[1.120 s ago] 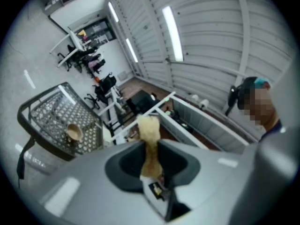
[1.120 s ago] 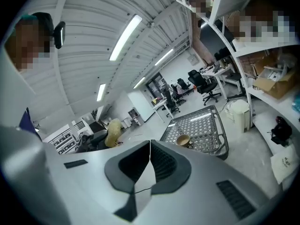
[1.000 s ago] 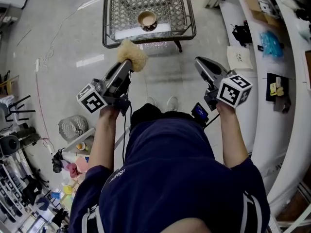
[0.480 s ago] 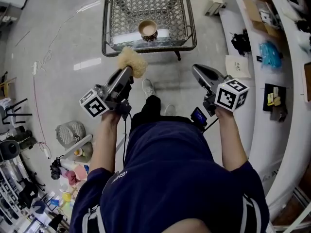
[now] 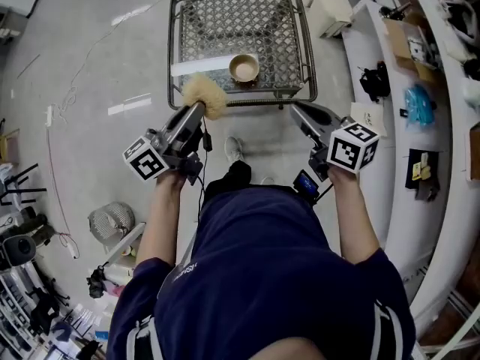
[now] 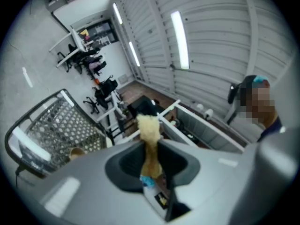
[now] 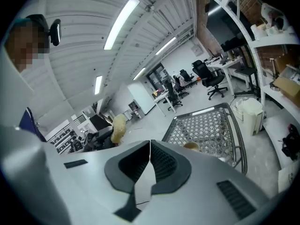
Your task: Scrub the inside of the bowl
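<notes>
A small tan bowl [image 5: 244, 68] stands near the front edge of a metal mesh table [image 5: 217, 21]; in the right gripper view the bowl [image 7: 191, 146] peeks just past the jaws, and in the left gripper view the bowl [image 6: 76, 152] shows at lower left. My left gripper [image 5: 193, 111] is shut on a fluffy beige scrubber [image 5: 204, 94], whose tuft [image 6: 149, 128] sticks out beyond the jaws. It hovers left of and short of the bowl. My right gripper [image 5: 298, 111] is shut with nothing in it, right of the bowl and short of the table.
The mesh table's dark frame [image 5: 237, 100] lies just ahead of both grippers. White curved shelving [image 5: 390, 111] with bags and boxes runs along the right. Clutter and cables [image 5: 45, 223] cover the floor at lower left. A white bin [image 7: 248, 111] stands beside the table.
The person has stepped forward: the table and bowl have drawn closer to both grippers. The grippers keep their hold and pose.
</notes>
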`<state>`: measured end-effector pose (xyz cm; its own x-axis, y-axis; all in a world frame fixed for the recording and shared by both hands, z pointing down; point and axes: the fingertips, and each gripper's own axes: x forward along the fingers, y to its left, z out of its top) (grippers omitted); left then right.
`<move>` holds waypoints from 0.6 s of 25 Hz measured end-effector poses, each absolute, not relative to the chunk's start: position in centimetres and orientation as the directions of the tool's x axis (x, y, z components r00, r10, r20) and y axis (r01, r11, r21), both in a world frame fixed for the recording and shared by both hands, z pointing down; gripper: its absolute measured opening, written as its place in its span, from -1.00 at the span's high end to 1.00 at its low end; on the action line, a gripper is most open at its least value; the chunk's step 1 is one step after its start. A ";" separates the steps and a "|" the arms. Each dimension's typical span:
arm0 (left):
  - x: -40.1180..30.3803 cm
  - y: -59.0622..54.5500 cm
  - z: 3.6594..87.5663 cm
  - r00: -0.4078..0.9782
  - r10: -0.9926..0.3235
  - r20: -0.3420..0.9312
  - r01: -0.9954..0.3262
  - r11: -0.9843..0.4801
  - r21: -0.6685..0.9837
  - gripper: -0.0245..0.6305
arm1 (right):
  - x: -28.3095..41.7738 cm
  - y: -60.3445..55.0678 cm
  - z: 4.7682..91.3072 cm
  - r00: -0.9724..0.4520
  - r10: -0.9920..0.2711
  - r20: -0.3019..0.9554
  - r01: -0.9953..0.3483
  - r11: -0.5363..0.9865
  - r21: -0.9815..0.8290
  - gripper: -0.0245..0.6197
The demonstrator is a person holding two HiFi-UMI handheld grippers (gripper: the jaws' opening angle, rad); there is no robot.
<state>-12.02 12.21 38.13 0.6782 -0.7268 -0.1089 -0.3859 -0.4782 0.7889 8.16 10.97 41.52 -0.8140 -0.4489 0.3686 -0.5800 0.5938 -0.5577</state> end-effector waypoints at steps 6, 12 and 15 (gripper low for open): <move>-15.2 8.0 38.4 0.709 -0.699 -0.097 -0.380 -0.494 0.782 0.70 | 4.3 7.0 39.0 -0.810 -0.469 0.352 -0.586 0.618 -0.524 0.90; -16.3 5.6 38.6 0.724 -0.684 -0.089 -0.372 -0.497 0.784 0.70 | 2.9 4.7 40.9 -0.800 -0.466 0.379 -0.599 0.575 -0.557 0.90; -17.0 4.6 39.3 0.725 -0.685 -0.068 -0.378 -0.478 0.793 0.70 | 2.4 3.4 41.6 -0.796 -0.463 0.389 -0.604 0.570 -0.557 0.90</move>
